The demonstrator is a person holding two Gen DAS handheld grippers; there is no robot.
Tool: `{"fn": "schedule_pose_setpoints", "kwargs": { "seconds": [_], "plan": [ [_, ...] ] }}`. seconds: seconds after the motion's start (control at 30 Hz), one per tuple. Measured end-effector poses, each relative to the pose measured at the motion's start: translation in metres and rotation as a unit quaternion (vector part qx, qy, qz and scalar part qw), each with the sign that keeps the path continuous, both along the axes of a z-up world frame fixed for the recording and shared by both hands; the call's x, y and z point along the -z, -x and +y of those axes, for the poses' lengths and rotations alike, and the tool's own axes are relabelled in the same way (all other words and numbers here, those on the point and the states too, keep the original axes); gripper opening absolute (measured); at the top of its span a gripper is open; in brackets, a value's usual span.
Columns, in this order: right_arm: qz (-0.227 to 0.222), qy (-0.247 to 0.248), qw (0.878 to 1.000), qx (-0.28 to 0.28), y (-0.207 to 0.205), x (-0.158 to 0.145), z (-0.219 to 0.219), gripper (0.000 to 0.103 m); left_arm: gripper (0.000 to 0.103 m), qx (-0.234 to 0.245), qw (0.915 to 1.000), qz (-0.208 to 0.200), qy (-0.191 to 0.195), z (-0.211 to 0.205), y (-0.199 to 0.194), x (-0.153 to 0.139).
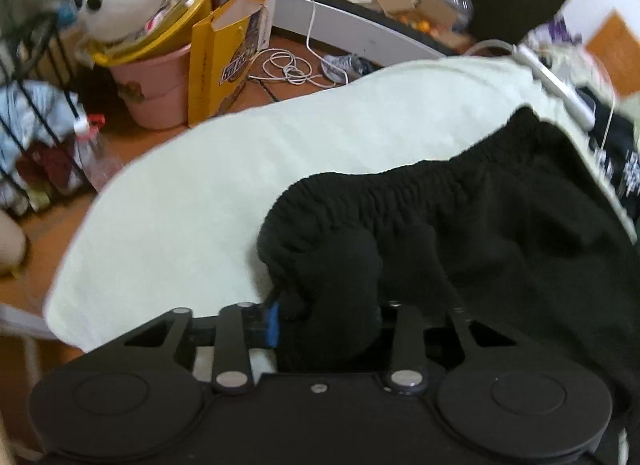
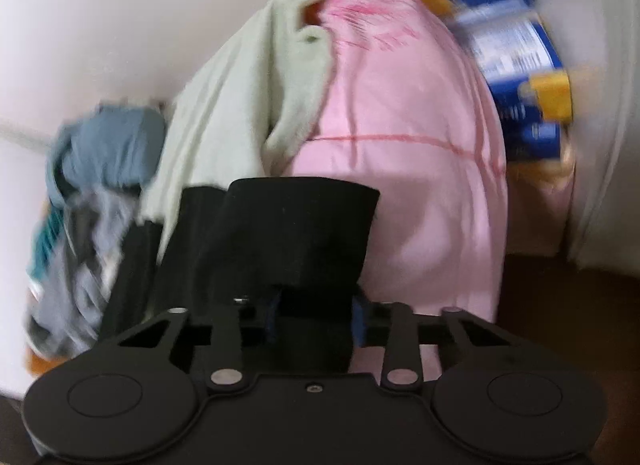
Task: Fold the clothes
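Both rigs look identical: the matte black plastic left gripper (image 1: 320, 305) and right gripper (image 2: 316, 305) have round disc housings, silver pivot pins, slim linkage arms and blue finger pads (image 1: 273, 323).

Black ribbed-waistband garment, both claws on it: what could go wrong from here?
1. The left claw holds a thick bunch of the black ribbed-waistband garment; the fold may come out lumpy.
2. The right claw grips only a flat edge, which could slip.
3. The white cable nearby could snag.
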State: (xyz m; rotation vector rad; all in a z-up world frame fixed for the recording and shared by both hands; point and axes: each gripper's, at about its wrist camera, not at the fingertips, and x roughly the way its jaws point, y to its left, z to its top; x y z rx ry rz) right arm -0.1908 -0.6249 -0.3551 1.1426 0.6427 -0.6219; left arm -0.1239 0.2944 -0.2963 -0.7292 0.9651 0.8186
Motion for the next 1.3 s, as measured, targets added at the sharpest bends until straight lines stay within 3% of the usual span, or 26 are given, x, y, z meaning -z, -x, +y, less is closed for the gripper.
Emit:
{"fn": "schedule_pose_setpoints", "kwargs": {
  "seconds": [0.2, 0.4, 0.63, 0.77, 0.93, 1.3],
  "plan": [
    [0.036, 0.028, 0.997, -0.068, -0.027, -0.054, -0.011, 0.007, 0.016, 0.03, 0.9991, 0.01, -0.028, -0.003, -0.017, -0.039],
    [0.003, 0.028, 0.994, -0.108, -0.085, -0.087, -0.018, 0.007, 0.015, 0.018, 0.9991, -0.004, -0.039, -0.013, -0.048, -0.072],
    [-0.034, 0.047, 0.981, -0.186, -0.179, -0.112, -0.003, 0.006, 0.014, 0.0, 0.996, -0.075, -0.048, -0.016, -0.095, -0.122],
    [-0.067, 0.056, 0.98, -0.178, -0.226, -0.132, -0.004, 0.006, 0.014, -0.011, 0.9921, -0.12, -0.034, -0.008, -0.129, -0.137],
    [-0.074, 0.091, 0.977, -0.18, -0.279, -0.145, 0.003, 0.006, 0.013, -0.002, 0.9873, -0.156, -0.028, 0.006, -0.178, -0.134],
    [-0.032, 0.144, 0.973, -0.176, -0.414, -0.119, 0.038, 0.005, 0.013, 0.055, 0.9848, -0.163, -0.024, 0.031, -0.302, -0.099]
  ]
}}
